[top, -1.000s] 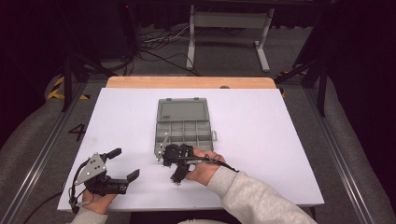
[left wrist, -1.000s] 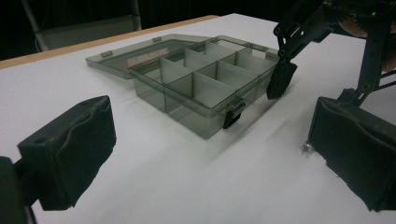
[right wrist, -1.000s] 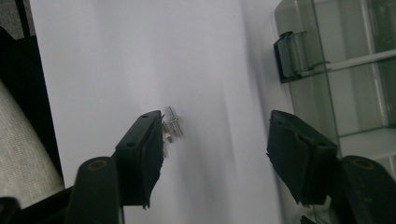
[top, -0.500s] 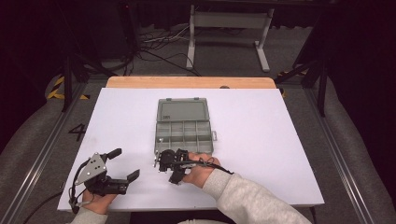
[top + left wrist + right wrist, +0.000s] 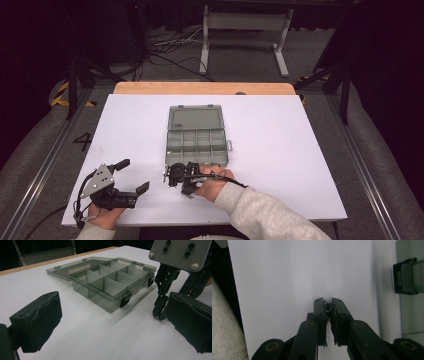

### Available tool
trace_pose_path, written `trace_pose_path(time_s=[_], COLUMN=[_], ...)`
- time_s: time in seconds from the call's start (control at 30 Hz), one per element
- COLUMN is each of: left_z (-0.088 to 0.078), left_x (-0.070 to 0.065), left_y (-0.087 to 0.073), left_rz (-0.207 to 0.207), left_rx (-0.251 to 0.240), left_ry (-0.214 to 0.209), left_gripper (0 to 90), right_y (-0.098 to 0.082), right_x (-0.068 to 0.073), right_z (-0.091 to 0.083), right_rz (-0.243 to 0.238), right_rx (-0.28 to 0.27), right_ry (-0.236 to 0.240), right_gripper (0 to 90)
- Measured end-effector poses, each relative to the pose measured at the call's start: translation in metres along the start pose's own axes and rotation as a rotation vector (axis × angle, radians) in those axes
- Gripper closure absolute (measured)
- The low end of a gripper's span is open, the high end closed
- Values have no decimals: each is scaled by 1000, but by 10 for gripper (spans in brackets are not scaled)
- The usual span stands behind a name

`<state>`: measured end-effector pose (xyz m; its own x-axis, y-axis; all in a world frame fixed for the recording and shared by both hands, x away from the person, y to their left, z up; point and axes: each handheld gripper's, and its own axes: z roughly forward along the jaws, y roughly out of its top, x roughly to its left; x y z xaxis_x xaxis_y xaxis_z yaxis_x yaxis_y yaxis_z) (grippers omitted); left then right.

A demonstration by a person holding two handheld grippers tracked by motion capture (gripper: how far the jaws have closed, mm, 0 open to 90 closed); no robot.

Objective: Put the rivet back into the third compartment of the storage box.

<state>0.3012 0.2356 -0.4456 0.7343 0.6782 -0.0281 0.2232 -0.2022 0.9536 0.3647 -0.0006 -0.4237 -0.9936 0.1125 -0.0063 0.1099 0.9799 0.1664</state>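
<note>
A translucent grey compartment box (image 5: 223,150) lies open mid-table, its lid (image 5: 195,118) flat behind it and its divided cells bare. My right gripper (image 5: 168,177) is shut just in front of the box's near left corner, tips down on the white table and pointing left. In the right gripper view its jaws (image 5: 329,304) are pressed together, with a box latch (image 5: 408,276) at the right edge. My left gripper (image 5: 133,175) rests wide open near the table's front left. Its own view looks between the pads (image 5: 37,320) at the box (image 5: 100,298) and the right gripper (image 5: 160,312).
The white table top (image 5: 300,165) ends in a wooden strip (image 5: 200,88) at the far edge. A metal stand (image 5: 245,30) and cables lie on the dark floor beyond. A grey sleeve (image 5: 260,215) crosses the front edge.
My right gripper has slid a little left and toward the front edge, away from the box front, and lowered to the table. The left gripper has stayed put.
</note>
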Motion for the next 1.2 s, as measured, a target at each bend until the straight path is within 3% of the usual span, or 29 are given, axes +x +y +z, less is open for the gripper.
trace_pose_path(time_s=[0.1,0.37,0.57,0.73,0.9,1.2], left_z=[-1,0,1,2,1,1], left_x=[0,0,0,0,1,1], left_y=[0,0,0,-1,-1,-1], left_rz=[0,-2,-3,-6,-6,2], left_rx=[-3,1,1,0,5,7], left_ry=[3,2,0,0,-4,-7], left_gripper=[17,16,16,15,15,14], right_y=[-1,-4,-7,-8,-13,-25], right_x=[-1,-16,-37,-52,-76,-114], right_z=[-7,-45,-73,-81,-87,-78], right_rz=[6,46,100,124,181,282], right_rx=[-35,-123,-180,-204,-218,-215], right_ry=[3,-12,-49,-83,-115,-174], right_gripper=[834,834,833,833,832,831])
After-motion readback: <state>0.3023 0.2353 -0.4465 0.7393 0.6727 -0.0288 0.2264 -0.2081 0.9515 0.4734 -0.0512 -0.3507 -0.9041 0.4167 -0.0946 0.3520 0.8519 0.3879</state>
